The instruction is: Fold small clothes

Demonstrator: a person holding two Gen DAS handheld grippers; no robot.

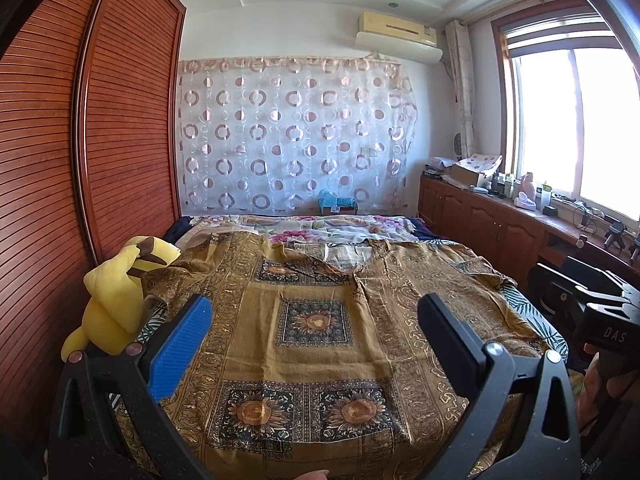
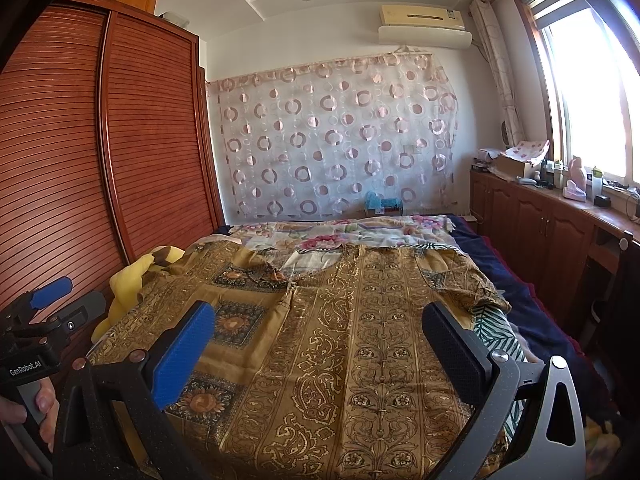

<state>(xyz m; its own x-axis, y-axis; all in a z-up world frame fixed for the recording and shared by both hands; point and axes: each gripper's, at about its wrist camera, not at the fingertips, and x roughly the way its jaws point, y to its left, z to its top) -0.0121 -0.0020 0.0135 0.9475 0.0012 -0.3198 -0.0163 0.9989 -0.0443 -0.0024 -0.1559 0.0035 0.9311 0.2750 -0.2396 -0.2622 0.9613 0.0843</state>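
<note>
1. Two grippers are in your hands. Your left gripper (image 1: pixel 316 320) fills the lower part of the left wrist view, its fingers spread wide, one blue pad (image 1: pixel 180 348) at lower left and one black pad (image 1: pixel 448 340) at lower right, with nothing between them.
2. Your right gripper (image 2: pixel 320 328) sits the same way low in the right wrist view: jaws wide apart, blue pad (image 2: pixel 184 352) lower left, black pad (image 2: pixel 452 340) lower right, gripping nothing. Both hover above the cloth; whether they touch it cannot be told.
3. One patterned shirt (image 1: pixel 320 320), mustard brown with sunflower squares and paisley bands, lies spread flat across the bed (image 2: pixel 532 320), filling the centre and lower half of both views, neckline toward the top of the frame, sleeves out to left and right.
4. One yellow plush toy (image 1: pixel 116 300) rests at the left edge of the frame, against the shirt's left sleeve.
5. One floral sheet (image 1: pixel 320 228) lies beyond the shirt, mid-frame.
6. One slatted wooden wardrobe (image 1: pixel 80 140) takes the left side.
7. One circle-print curtain (image 1: pixel 292 132) hangs centre, with an air conditioner (image 1: pixel 400 36) above it at upper right.
8. One window (image 1: pixel 572 120) and a cluttered wooden cabinet (image 1: pixel 480 216) occupy the right.
</note>
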